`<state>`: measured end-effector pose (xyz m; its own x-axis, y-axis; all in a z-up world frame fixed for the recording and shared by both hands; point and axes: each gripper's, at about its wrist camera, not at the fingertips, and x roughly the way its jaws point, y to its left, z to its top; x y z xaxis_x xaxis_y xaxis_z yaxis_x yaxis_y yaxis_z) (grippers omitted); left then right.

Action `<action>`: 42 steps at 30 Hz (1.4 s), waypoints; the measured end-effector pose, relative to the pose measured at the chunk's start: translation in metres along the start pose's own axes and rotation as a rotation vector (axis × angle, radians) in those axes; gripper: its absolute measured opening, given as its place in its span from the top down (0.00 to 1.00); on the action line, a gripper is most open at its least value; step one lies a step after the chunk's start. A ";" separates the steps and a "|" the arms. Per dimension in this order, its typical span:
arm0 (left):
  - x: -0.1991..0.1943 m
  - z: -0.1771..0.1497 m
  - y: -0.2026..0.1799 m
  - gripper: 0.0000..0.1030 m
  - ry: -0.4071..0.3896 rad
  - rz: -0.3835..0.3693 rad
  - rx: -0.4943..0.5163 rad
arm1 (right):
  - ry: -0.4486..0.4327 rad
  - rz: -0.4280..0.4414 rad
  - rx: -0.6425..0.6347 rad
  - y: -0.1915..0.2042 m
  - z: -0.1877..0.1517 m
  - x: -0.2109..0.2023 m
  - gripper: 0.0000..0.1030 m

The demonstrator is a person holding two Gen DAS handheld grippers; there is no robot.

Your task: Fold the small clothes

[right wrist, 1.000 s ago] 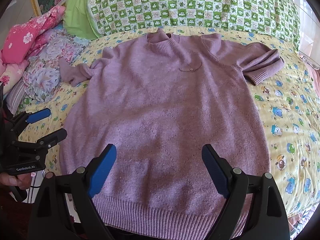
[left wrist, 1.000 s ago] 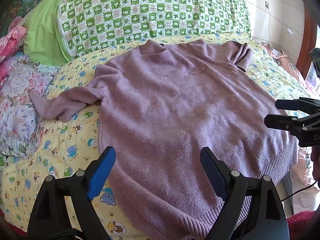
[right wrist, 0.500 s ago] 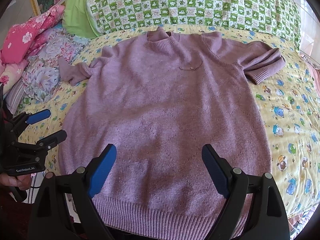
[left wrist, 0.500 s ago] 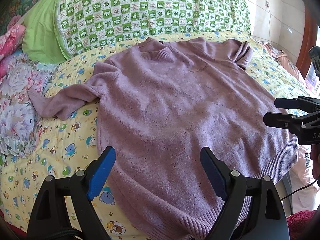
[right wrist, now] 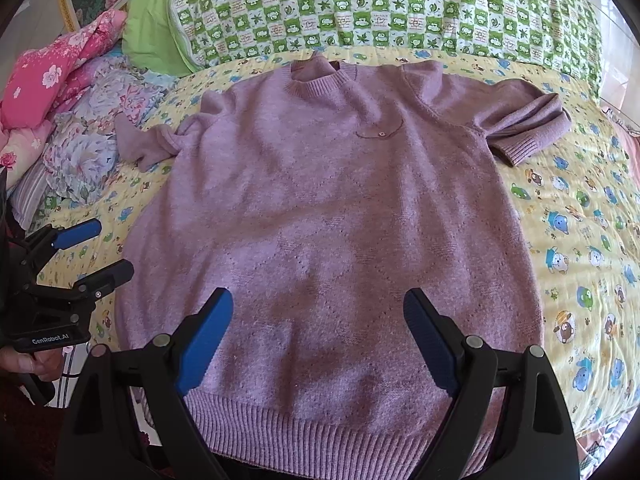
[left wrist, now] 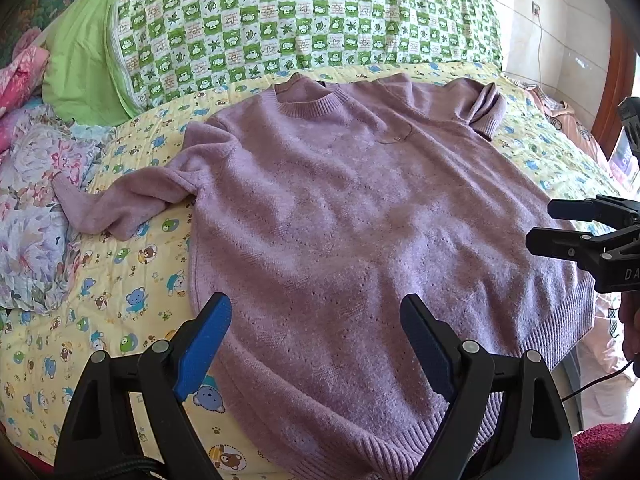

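Note:
A mauve knitted sweater (left wrist: 340, 208) (right wrist: 332, 208) lies flat, front up, on the bed, with its collar at the far side and its ribbed hem at the near edge. One sleeve (right wrist: 148, 144) trails out to the left and the other sleeve (right wrist: 524, 128) is doubled back at the right. My left gripper (left wrist: 316, 328) hovers open over the sweater's lower left part, holding nothing. My right gripper (right wrist: 318, 324) hovers open above the hem, holding nothing. Each gripper shows in the other's view: the right gripper (left wrist: 544, 224) and the left gripper (right wrist: 108, 248).
The bed has a yellow cartoon-print sheet (right wrist: 580, 220). A green checked pillow (left wrist: 288, 28) runs along the headboard side. Floral and pink bedding (right wrist: 68, 92) is piled at the left. A hand (right wrist: 28, 364) holds the left gripper's handle. A wooden bed frame (left wrist: 616, 80) rises at the right.
Both grippers have drifted slightly toward the sweater, so it sits a little lower in both views. Their jaws stay open and the sweater has not moved.

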<state>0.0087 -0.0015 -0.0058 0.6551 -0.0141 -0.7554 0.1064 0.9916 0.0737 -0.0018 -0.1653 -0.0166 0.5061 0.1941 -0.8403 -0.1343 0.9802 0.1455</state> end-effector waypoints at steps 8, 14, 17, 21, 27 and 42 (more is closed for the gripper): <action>0.004 0.003 -0.001 0.15 0.008 -0.005 -0.008 | -0.090 0.022 0.008 -0.006 0.004 0.000 0.15; 0.006 0.004 -0.002 0.15 0.011 0.005 -0.001 | -0.102 0.009 -0.003 -0.006 0.003 0.001 0.15; 0.008 0.005 -0.002 0.15 0.018 0.006 0.001 | -0.088 -0.039 -0.037 -0.008 0.005 0.002 0.15; 0.013 0.008 -0.003 0.15 0.033 -0.001 -0.005 | -0.035 -0.011 -0.003 -0.014 0.009 0.005 0.15; 0.021 0.017 0.000 0.15 0.044 0.013 -0.011 | -0.046 -0.029 0.018 -0.027 0.017 0.003 0.15; 0.080 0.098 0.052 0.15 0.056 0.102 -0.155 | -0.077 -0.160 0.486 -0.219 0.107 0.041 0.52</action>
<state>0.1396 0.0359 0.0017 0.6137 0.0902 -0.7843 -0.0776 0.9955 0.0538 0.1396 -0.3678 -0.0274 0.5515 0.0247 -0.8338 0.3522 0.8992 0.2596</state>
